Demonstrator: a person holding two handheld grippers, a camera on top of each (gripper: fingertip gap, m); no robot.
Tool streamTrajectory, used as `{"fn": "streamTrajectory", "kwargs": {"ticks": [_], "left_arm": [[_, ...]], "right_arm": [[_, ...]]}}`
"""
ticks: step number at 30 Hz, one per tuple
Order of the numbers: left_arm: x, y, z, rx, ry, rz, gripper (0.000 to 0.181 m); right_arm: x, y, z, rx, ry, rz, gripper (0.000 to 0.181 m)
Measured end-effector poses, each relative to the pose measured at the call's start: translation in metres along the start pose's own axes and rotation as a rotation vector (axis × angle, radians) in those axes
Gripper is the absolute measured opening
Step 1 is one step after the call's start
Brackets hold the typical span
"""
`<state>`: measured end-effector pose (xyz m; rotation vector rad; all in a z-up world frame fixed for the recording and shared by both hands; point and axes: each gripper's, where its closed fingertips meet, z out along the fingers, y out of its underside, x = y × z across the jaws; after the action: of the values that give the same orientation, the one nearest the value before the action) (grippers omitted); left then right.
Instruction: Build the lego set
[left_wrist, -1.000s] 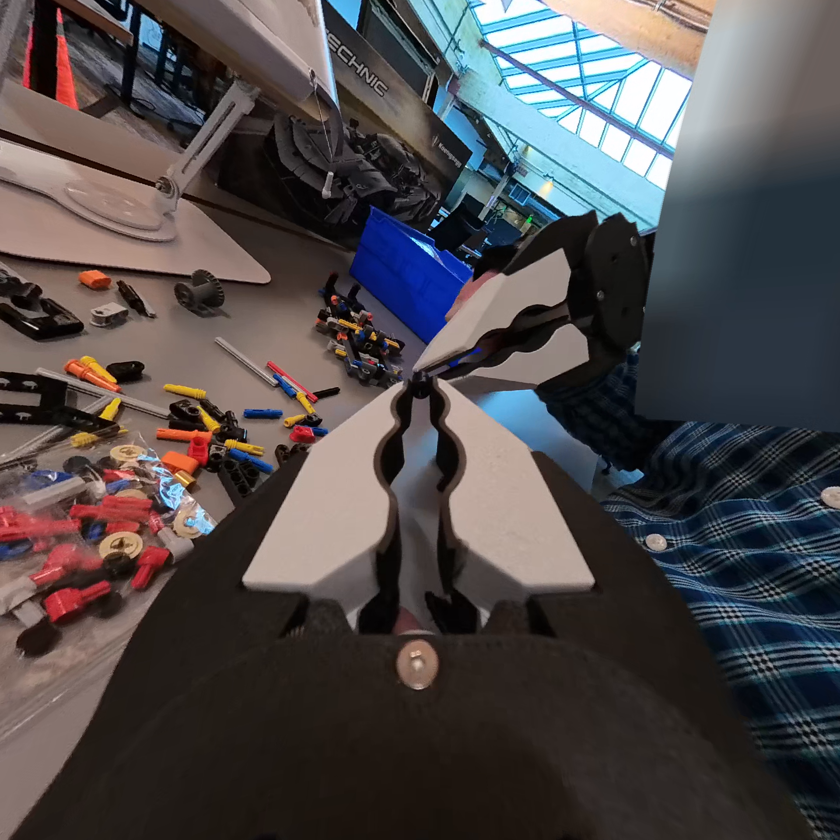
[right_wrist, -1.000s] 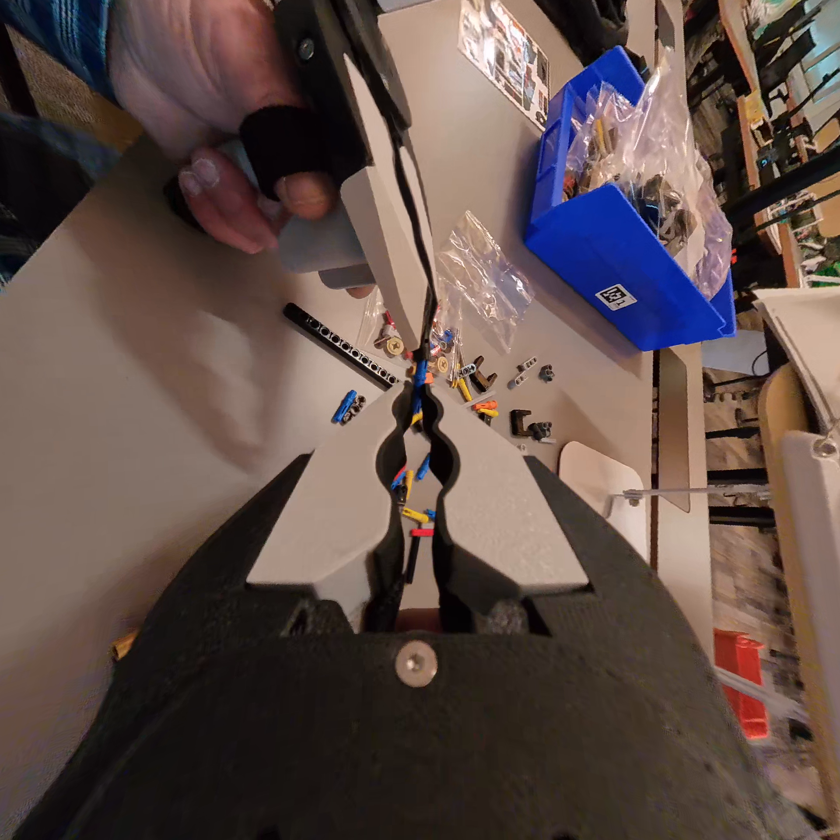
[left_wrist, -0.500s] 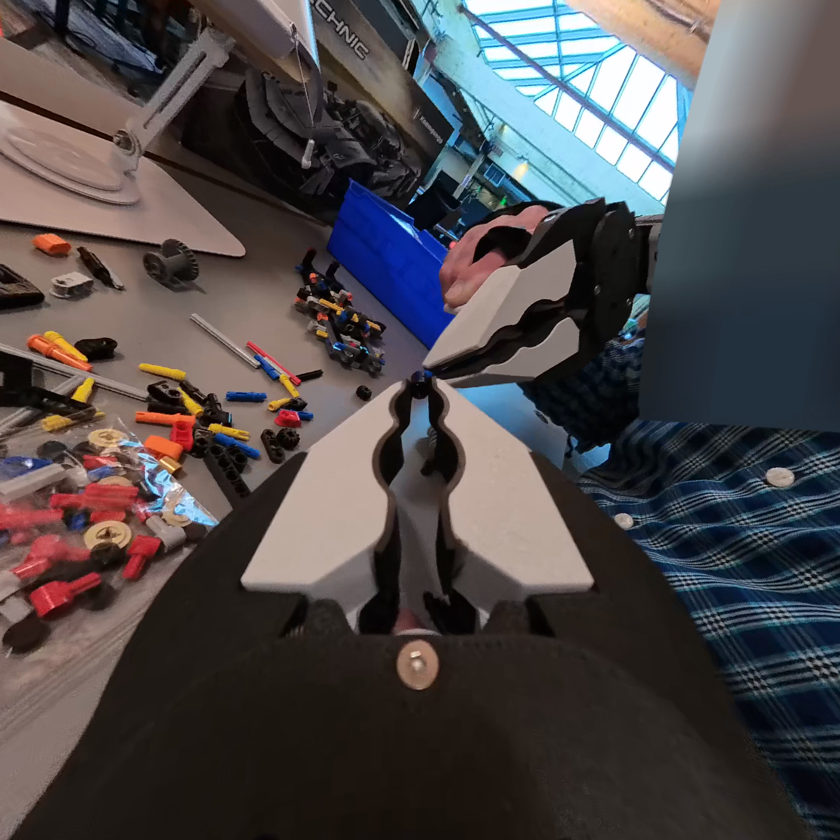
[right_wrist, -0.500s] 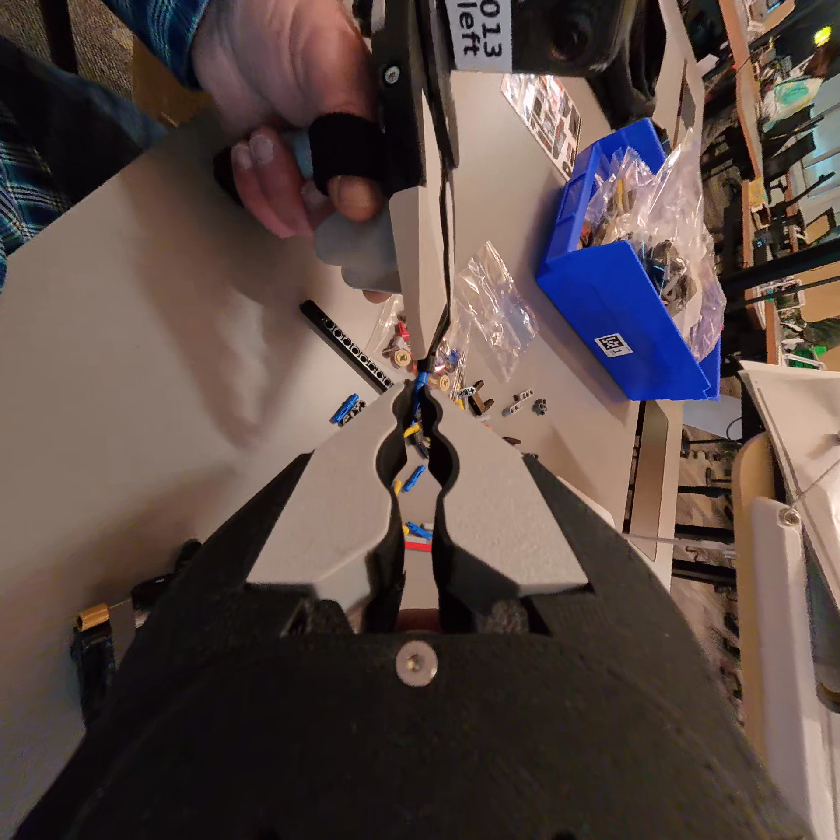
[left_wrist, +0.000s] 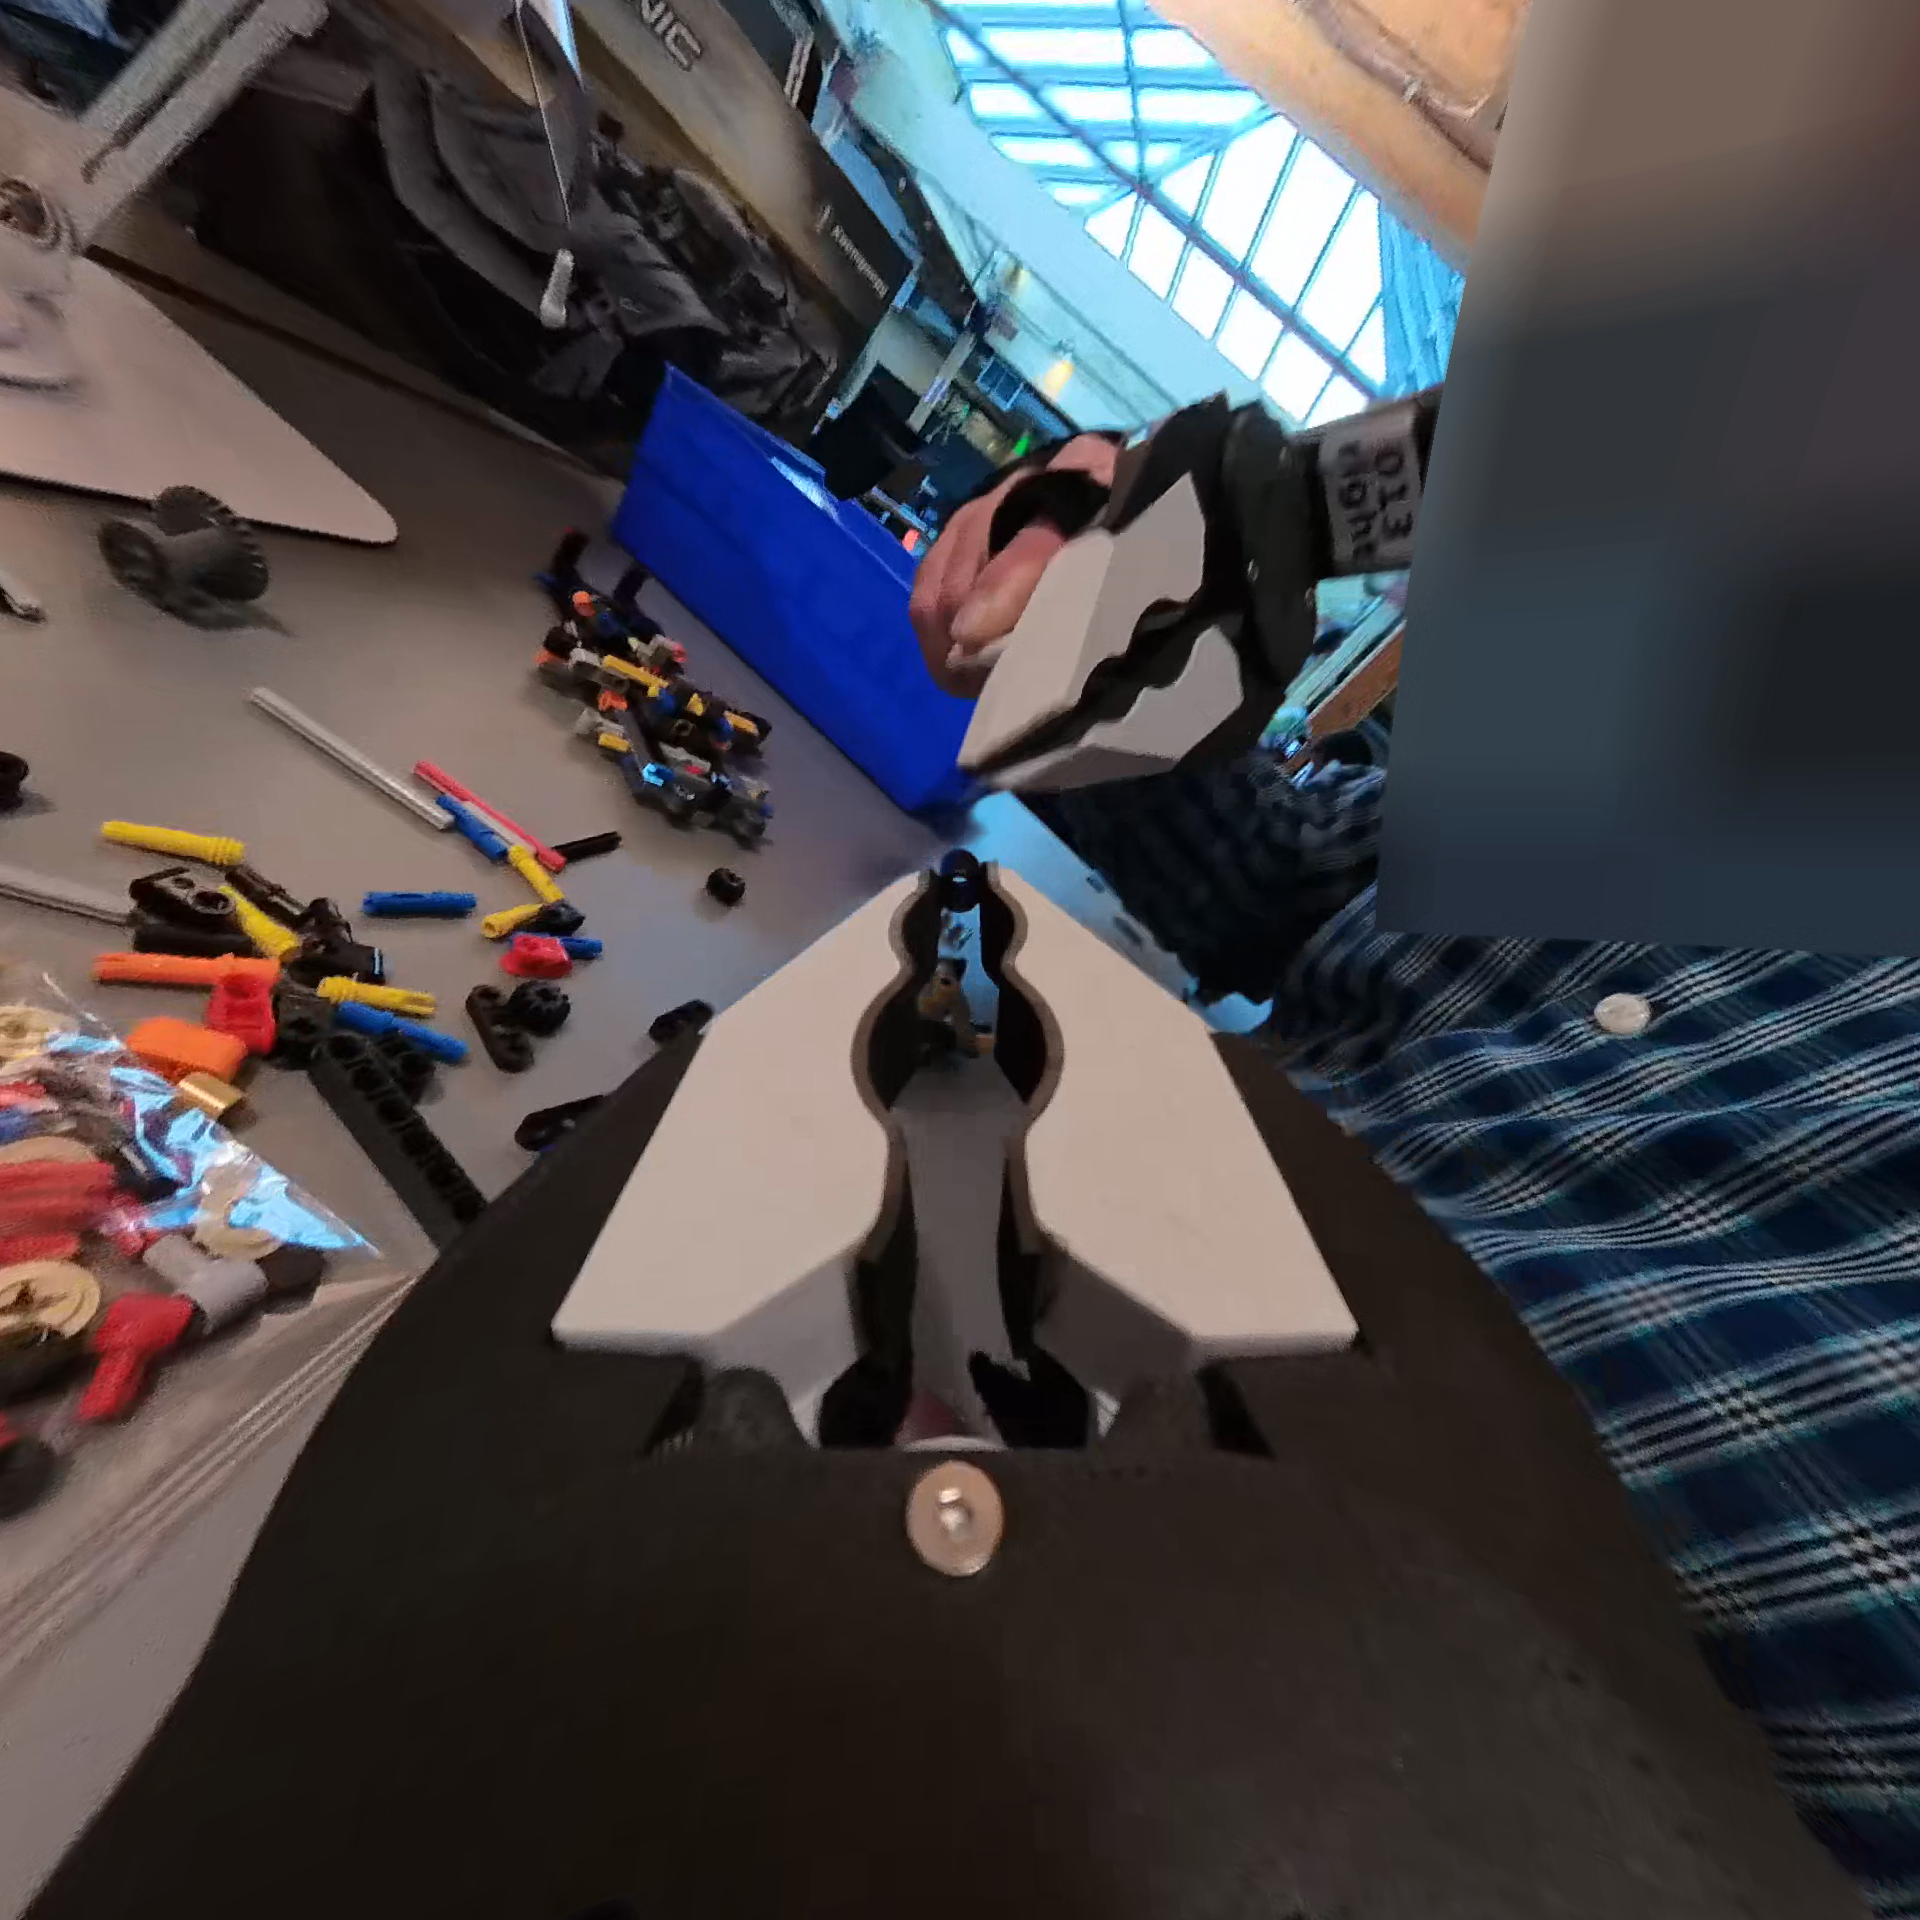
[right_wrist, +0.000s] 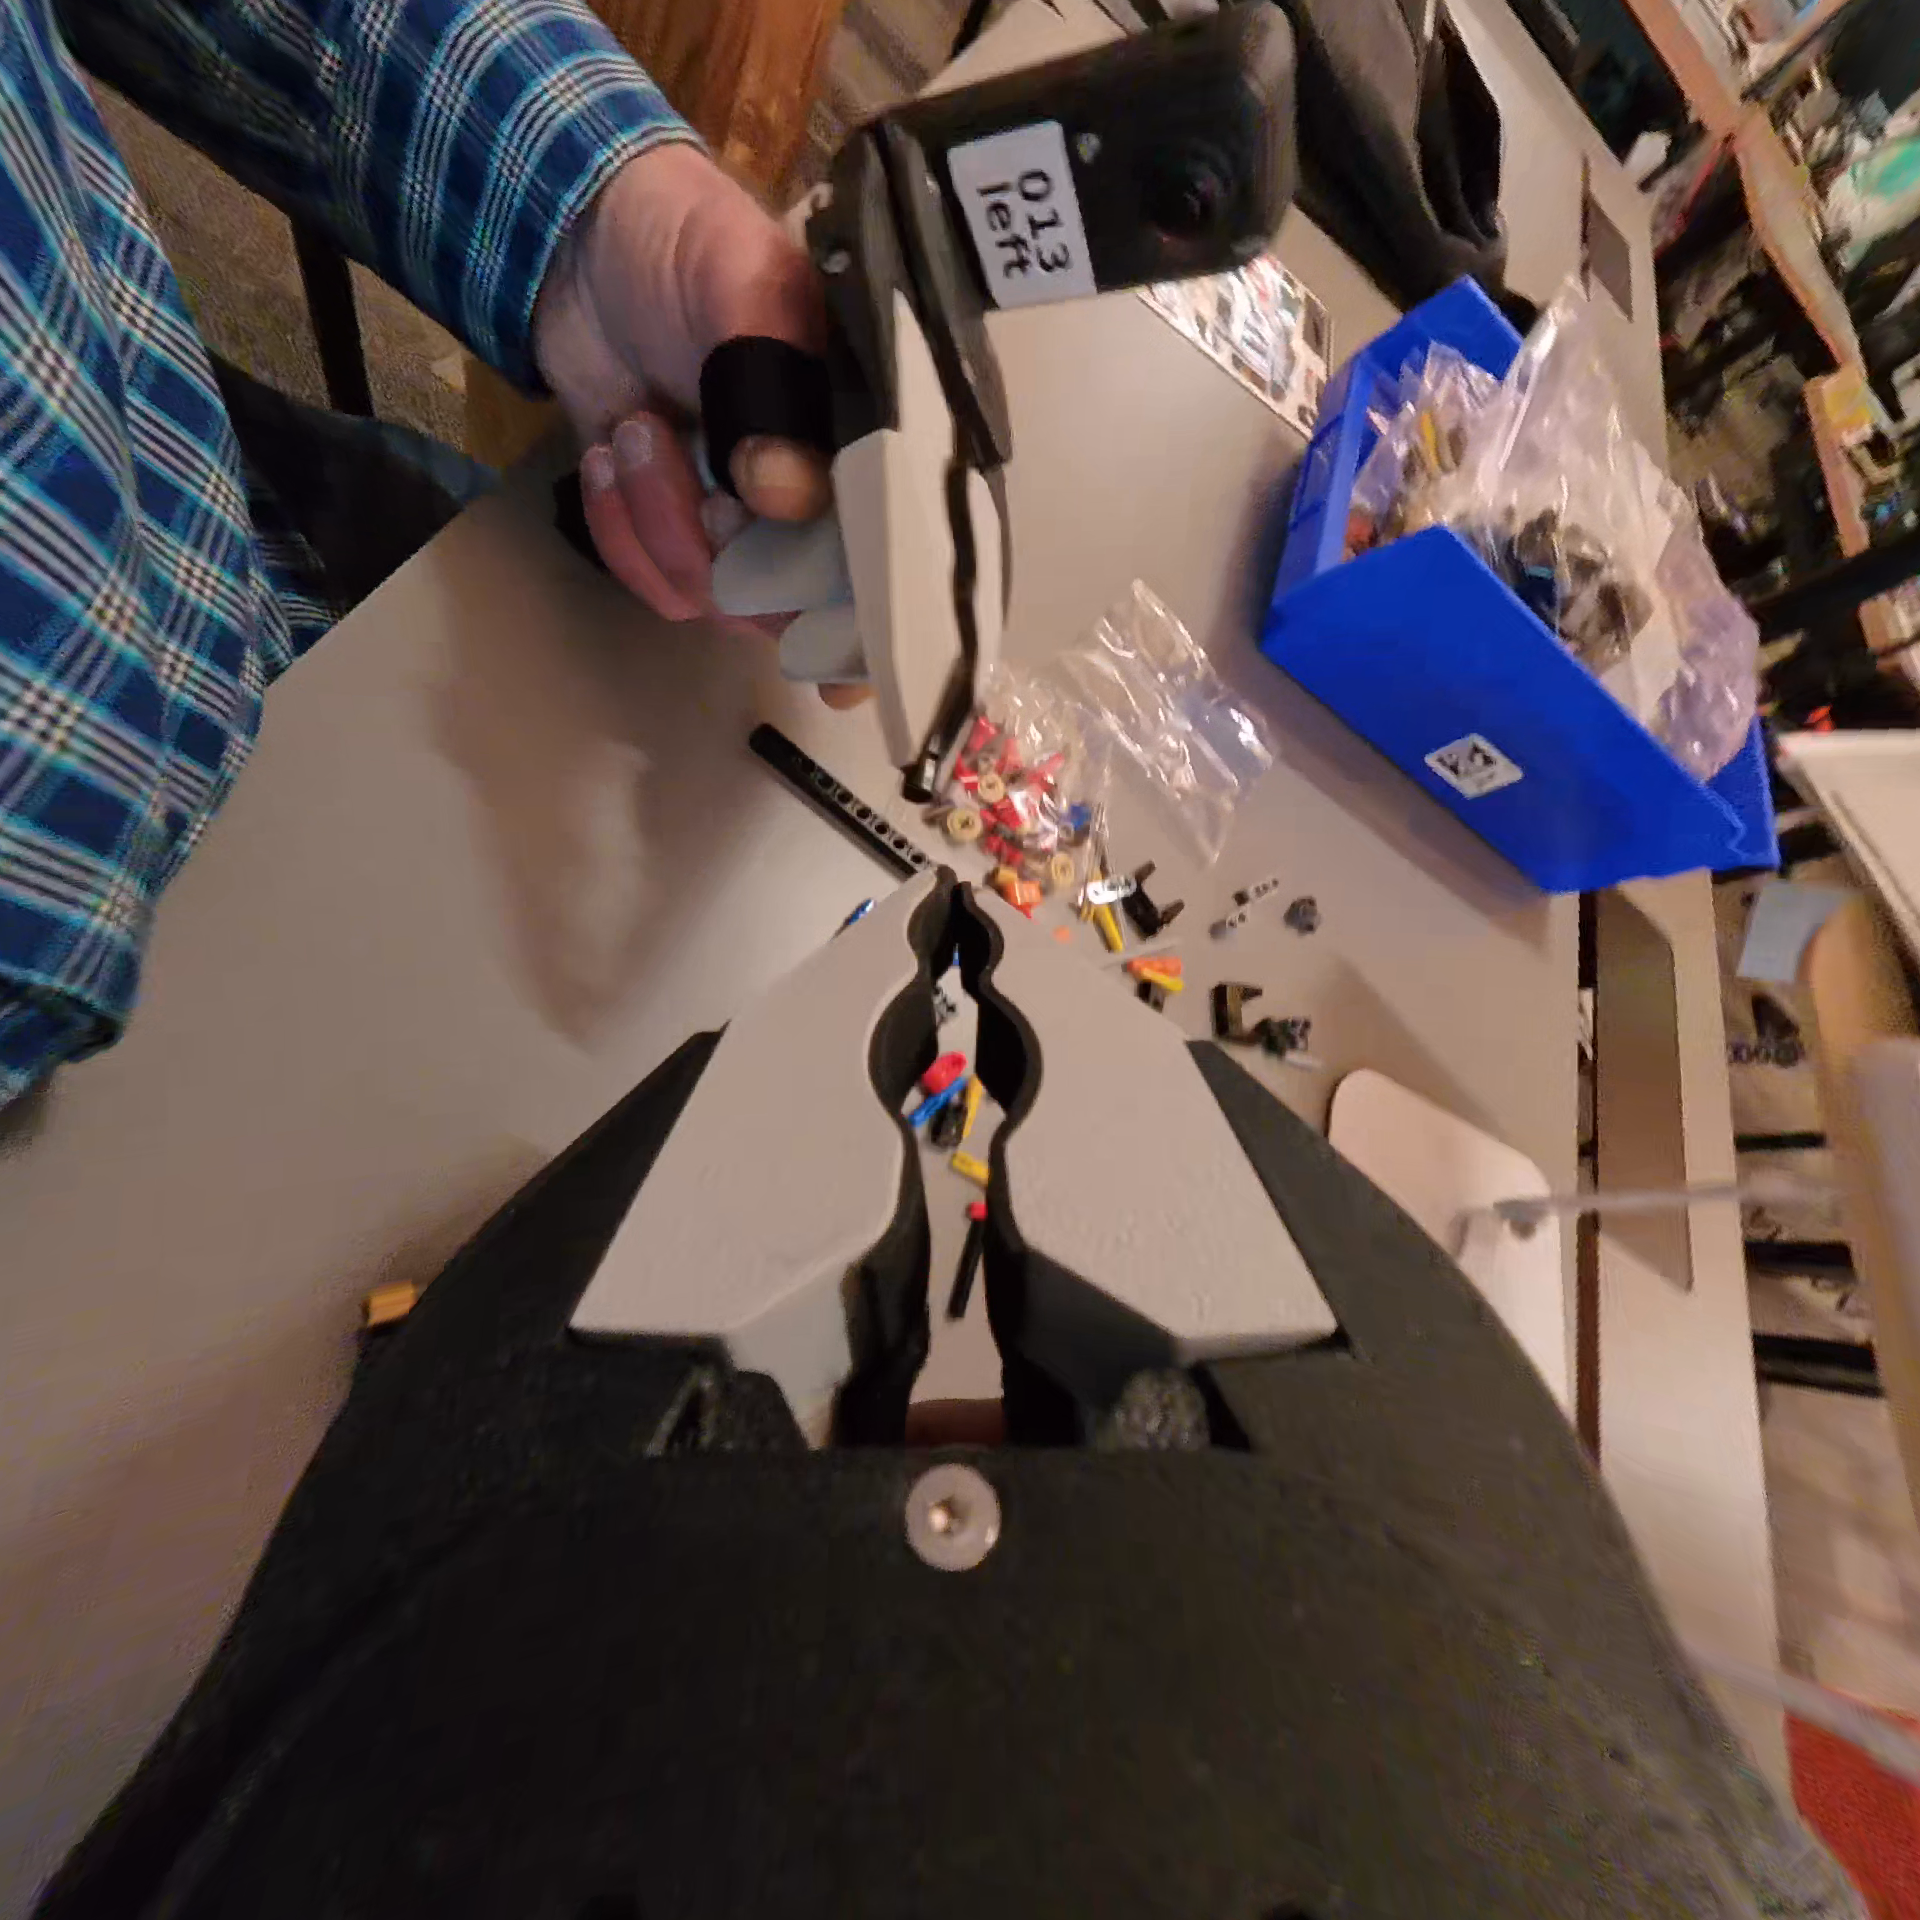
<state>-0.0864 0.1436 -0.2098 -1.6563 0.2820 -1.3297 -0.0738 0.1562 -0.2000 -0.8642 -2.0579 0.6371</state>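
Pinching a small blue-and-black piece (left_wrist: 958, 871) in left gripper (left_wrist: 958, 883) fingers, right gripper (right_wrist: 951, 885) fingers closed, empty.

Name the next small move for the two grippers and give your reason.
Probably bring the right gripper back toward the left gripper: the left is shut on a small blue piece at its tips, while the right, also shut, sits apart from it.

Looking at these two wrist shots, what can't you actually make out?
- Left wrist view: the small dark piece at the left gripper tips; too small to identify.
- Right wrist view: whether the right gripper holds anything; its tips hide it.
- Right wrist view: blue bin contents, blurred behind crumpled plastic bags.
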Motion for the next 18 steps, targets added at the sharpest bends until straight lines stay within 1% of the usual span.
{"fn": "streamTrajectory", "kwargs": {"ticks": [1, 4, 6, 10, 14, 18], "left_arm": [[0.0, 0.003, 0.001, -0.014, -0.003, 0.003, 0.004], [-0.003, 0.006, 0.001, -0.039, -0.024, 0.02, 0.004], [-0.004, 0.006, 0.002, -0.041, -0.023, 0.014, 0.004], [-0.002, 0.009, 0.004, -0.051, -0.031, 0.021, 0.004], [0.001, 0.015, 0.008, -0.08, -0.032, 0.03, 0.004], [0.004, 0.026, 0.018, -0.137, -0.038, 0.06, 0.004]], "right_arm": [[0.002, 0.004, -0.007, 0.003, 0.013, 0.031, 0.0], [0.005, 0.014, -0.027, 0.024, 0.032, 0.132, 0.0], [0.007, 0.023, -0.039, 0.01, 0.047, 0.176, 0.0], [0.008, 0.043, -0.075, -0.036, 0.118, 0.273, 0.0], [-0.011, 0.063, -0.117, -0.107, 0.211, 0.378, 0.0], [-0.041, 0.077, -0.155, -0.176, 0.324, 0.458, 0.0]]}}
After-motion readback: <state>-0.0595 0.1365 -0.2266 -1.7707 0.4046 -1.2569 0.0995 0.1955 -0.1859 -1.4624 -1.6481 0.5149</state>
